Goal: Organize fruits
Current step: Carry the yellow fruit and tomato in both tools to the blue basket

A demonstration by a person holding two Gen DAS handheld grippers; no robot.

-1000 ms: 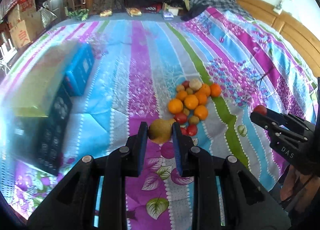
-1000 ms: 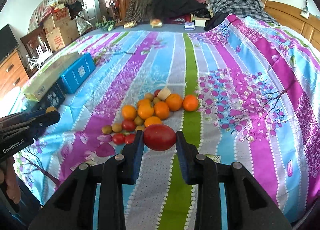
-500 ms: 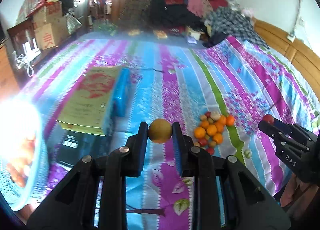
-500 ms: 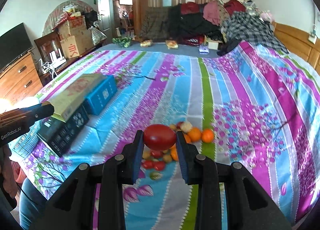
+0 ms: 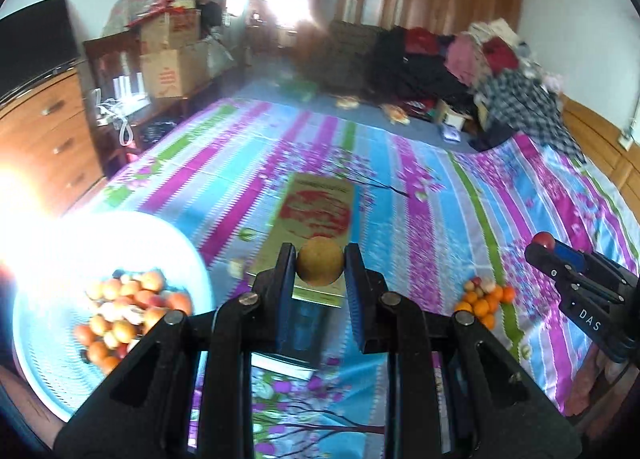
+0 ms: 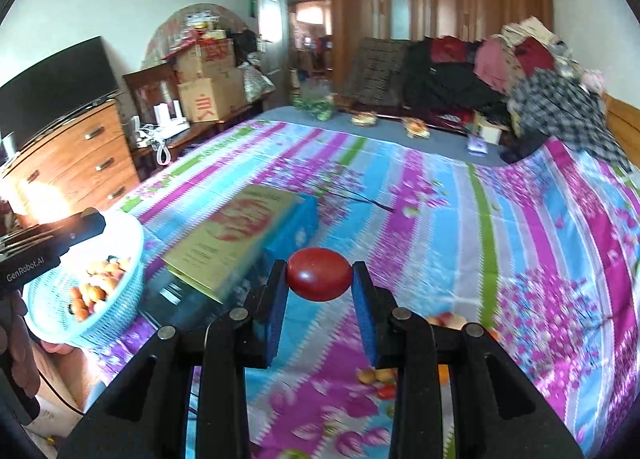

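The left tool (image 5: 320, 264) is pinching a round yellow-brown fruit (image 5: 320, 262) between its two pads, and the right tool (image 6: 319, 274) is pinching a red tomato (image 6: 319, 274) in the same way. Both fruits are sitting in the middle of the pads and are hanging in the air above the bed (image 6: 440, 219), not touching anything.

The blue basket (image 5: 52, 371) is lying at the lower left of the left wrist view, already holding many orange and pale fruits. In the right wrist view the same basket is at the left edge, under the other tool. A flat box (image 5: 316, 215) is lying on the bed just behind the yellow-brown fruit, and a small pile of fruit (image 5: 484, 297) is waiting at the right of that view.

The step in hand is, I think, carrying both fruits to the basket. To do it well, the person should bring each tool over the open mouth of the basket, lower it near to the fruits inside, and only then spread the pads, so that the tomato is not falling and bruising. Going one tool after the other is safer, because the basket mouth is not wide for both.
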